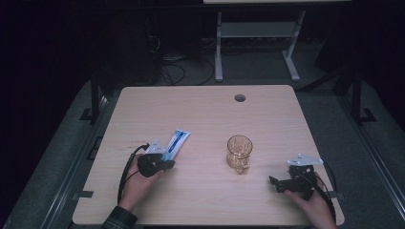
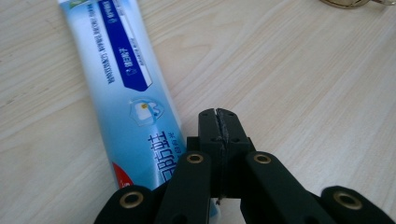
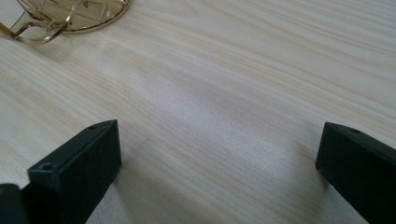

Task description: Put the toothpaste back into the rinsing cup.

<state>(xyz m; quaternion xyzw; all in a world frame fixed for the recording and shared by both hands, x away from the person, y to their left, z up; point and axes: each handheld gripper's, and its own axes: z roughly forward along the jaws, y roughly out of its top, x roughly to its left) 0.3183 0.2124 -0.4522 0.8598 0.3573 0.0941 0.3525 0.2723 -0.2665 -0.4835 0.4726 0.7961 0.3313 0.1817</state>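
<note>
Nearest the lens in the left gripper view, the left gripper (image 2: 218,122) has its black jaws pressed together with nothing between them, lying just beside the toothpaste tube (image 2: 128,88), which rests flat on the table (image 2: 299,79). Only part of the tube is in that picture: its far end runs off the top edge, its near end disappears under the gripper's black links, and whether jaw and tube actually touch cannot be told. From the high view the tube (image 1: 175,144) lies slanted on the left half of the table, its lower end hidden behind the left gripper (image 1: 168,164), and its print is too small to read there. An amber glass cup (image 1: 239,153) stands near the middle, well apart from the tube; in the two gripper views only its cut-off base and handle peek in at the top. On the right, the right gripper (image 3: 219,154) has its jaws spread wide over bare wood, holding nothing. Pale wood grain covers the tabletop (image 1: 205,109), with a round cable hole (image 1: 239,98) near the far edge. Beyond, the room is dark; a white desk frame (image 1: 258,43) and loose cables (image 1: 172,71) on the grey floor are faintly visible.
</note>
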